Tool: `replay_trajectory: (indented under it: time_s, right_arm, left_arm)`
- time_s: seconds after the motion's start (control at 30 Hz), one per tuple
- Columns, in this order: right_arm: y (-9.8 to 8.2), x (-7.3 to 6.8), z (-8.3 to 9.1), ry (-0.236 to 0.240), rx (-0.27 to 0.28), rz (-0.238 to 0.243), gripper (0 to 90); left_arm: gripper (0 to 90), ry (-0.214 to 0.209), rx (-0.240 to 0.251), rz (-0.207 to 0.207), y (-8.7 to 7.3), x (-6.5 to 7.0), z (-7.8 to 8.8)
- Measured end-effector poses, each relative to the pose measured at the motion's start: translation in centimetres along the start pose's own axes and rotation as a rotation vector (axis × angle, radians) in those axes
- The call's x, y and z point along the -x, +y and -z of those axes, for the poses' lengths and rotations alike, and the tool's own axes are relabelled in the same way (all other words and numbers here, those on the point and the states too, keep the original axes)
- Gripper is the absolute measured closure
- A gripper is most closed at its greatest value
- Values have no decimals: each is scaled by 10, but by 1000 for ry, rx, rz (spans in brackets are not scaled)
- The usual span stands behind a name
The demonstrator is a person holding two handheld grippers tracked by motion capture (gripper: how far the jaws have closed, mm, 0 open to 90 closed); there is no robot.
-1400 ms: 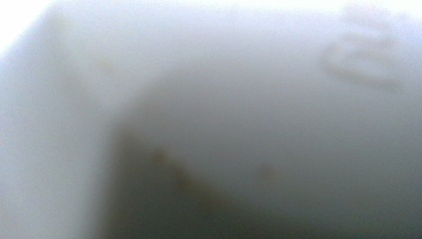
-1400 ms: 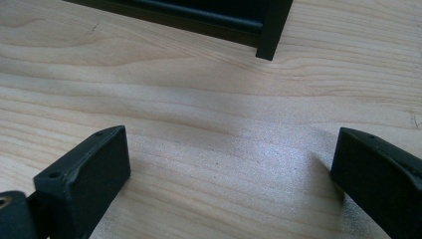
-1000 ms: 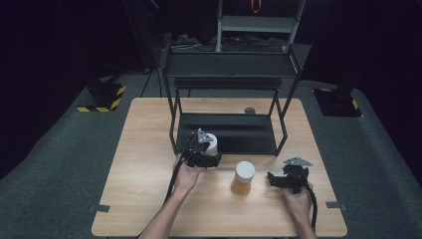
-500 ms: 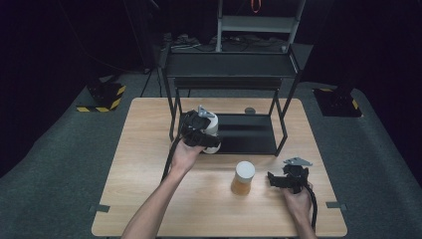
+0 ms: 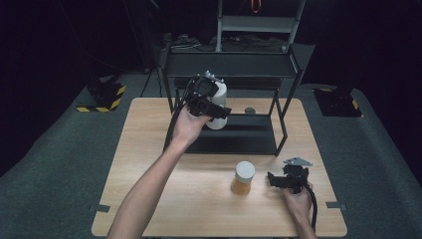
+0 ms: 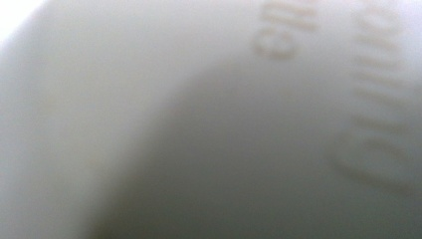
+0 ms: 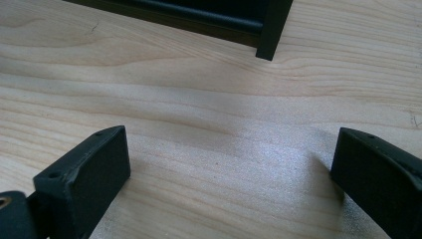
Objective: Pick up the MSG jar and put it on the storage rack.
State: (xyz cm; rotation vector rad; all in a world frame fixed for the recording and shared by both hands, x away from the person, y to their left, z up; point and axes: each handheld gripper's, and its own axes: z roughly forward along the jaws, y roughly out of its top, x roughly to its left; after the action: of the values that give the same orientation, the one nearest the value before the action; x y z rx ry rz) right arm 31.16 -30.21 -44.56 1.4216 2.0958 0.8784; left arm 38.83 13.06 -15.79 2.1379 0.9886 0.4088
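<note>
White jar [image 5: 218, 102] sits clamped in the left claw [image 5: 211, 107].

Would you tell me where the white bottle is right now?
In the high view, the white bottle is left of centre, gripped by the left gripper and held in the air in front of the black rack, above its lower shelf.

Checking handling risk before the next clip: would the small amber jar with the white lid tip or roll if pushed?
The amber jar with the white lid stands upright on the wooden table, squat and broad-based, so it likely slides rather than tips. Its round body would probably roll once knocked over. The smooth wall may be slippery.
</note>
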Motion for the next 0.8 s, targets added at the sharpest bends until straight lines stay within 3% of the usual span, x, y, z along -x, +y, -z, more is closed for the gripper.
replay_trajectory:
  time_s: [0.13, 0.47, 0.5, 0.57, 0.8]
  right_arm:
    - [0, 0, 0, 0, 0, 0, 14]
    - [0, 0, 0, 0, -1, -1, 14]
    - [0, 0, 0, 0, -1, -1, 14]
    - [0, 0, 0, 0, -1, 0, 14]
    - [0, 0, 0, 0, -1, 0, 14]
  left_arm:
    - [306, -13, -10, 1, 17, -2, 9]
    - [307, 12, -16, 29, 72, -9, 29]
    - [307, 17, 13, 69, 72, -6, 29]
    - [307, 35, -9, 41, 86, -9, 33]
    - [307, 106, 2, 99, 110, -12, 30]
